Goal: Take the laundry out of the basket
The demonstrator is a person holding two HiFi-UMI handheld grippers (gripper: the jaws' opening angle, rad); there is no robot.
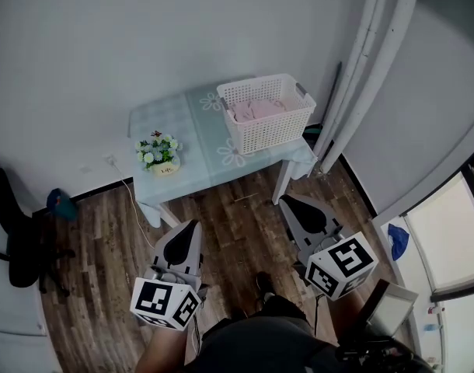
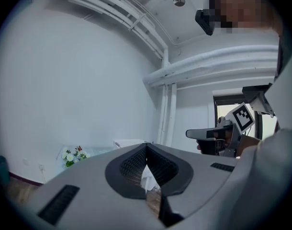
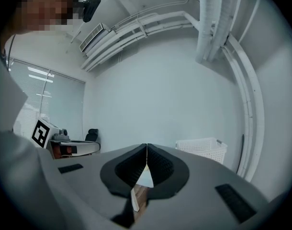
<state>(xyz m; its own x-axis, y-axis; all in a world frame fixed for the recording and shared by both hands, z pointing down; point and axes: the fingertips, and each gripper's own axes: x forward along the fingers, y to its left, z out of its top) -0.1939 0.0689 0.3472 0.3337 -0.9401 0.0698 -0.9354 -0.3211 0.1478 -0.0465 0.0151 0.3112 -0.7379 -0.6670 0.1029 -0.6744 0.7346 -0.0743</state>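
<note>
While I hold both grippers above the wooden floor (image 1: 237,228), short of the table (image 1: 175,119), my left gripper (image 1: 194,225) and right gripper (image 1: 287,202) each have their jaws pressed together, gripping nothing. Pink laundry (image 1: 256,109) lies inside the white basket (image 1: 272,130) on the table's right end.

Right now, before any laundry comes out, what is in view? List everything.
table: one, pale green cloth, against the wall
basket: one, white, on the table's right end
laundry: one heap, pink, inside the basket
flower pot: one, white and green flowers, on the table's left part
chair: one, black, far left on the floor
pipes: several, white, right corner
floor: one, brown wood, below the table
left tool: one, grey, shut, empty, short of the table
right tool: one, grey, shut, empty, short of the table
</note>
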